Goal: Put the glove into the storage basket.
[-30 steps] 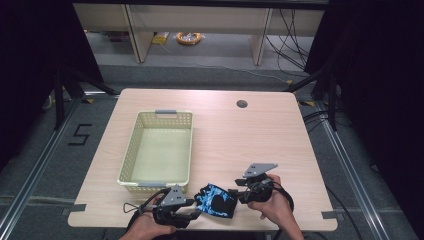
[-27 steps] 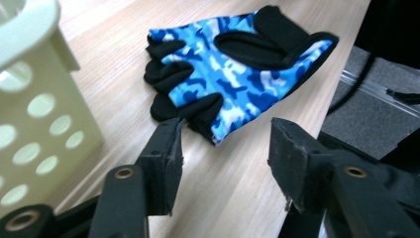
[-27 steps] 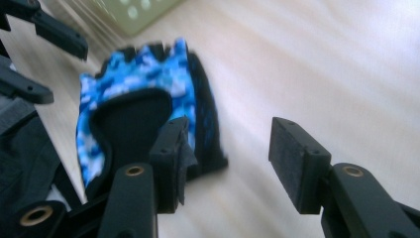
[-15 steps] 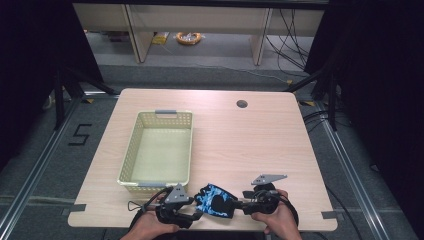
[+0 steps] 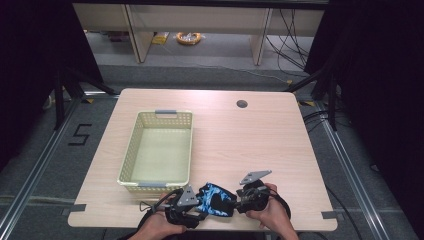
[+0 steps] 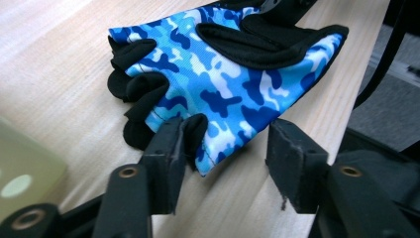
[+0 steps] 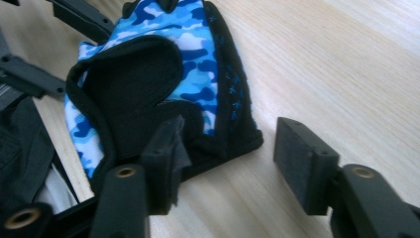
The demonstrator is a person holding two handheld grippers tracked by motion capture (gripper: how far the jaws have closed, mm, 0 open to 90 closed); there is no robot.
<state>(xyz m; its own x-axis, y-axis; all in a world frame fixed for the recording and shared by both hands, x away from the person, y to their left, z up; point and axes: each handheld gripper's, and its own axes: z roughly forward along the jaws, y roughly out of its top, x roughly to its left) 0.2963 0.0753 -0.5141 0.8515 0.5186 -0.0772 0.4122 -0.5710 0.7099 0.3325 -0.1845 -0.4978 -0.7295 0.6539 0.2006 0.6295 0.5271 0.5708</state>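
High view: a blue camouflage glove (image 5: 216, 199) with black patches lies flat on the wooden table (image 5: 260, 140), close to its near edge. It sits between the left gripper (image 5: 192, 212) and the right gripper (image 5: 239, 202), each held in one of the person's hands. A pale yellow basket (image 5: 131, 150) stands beyond the left gripper, just past the glove's far-left side.

Left gripper view: the jaws stand wide apart with a corner of the glove (image 6: 223, 79) lying between them. The left-hand jaw is against a short black finger stub; the other jaw stands clear of the fabric. The glove is fingerless, with a blue, white and navy camouflage print, black stubs bunched on one side and a black panel across its far end.

Right gripper view: the jaws are wide here too. The glove (image 7: 163, 64) lies ahead, towards the left-hand jaw, whose tip meets its black-bound edge; the other jaw is over bare wood. A large black pad and a side strip with small blue marks show.
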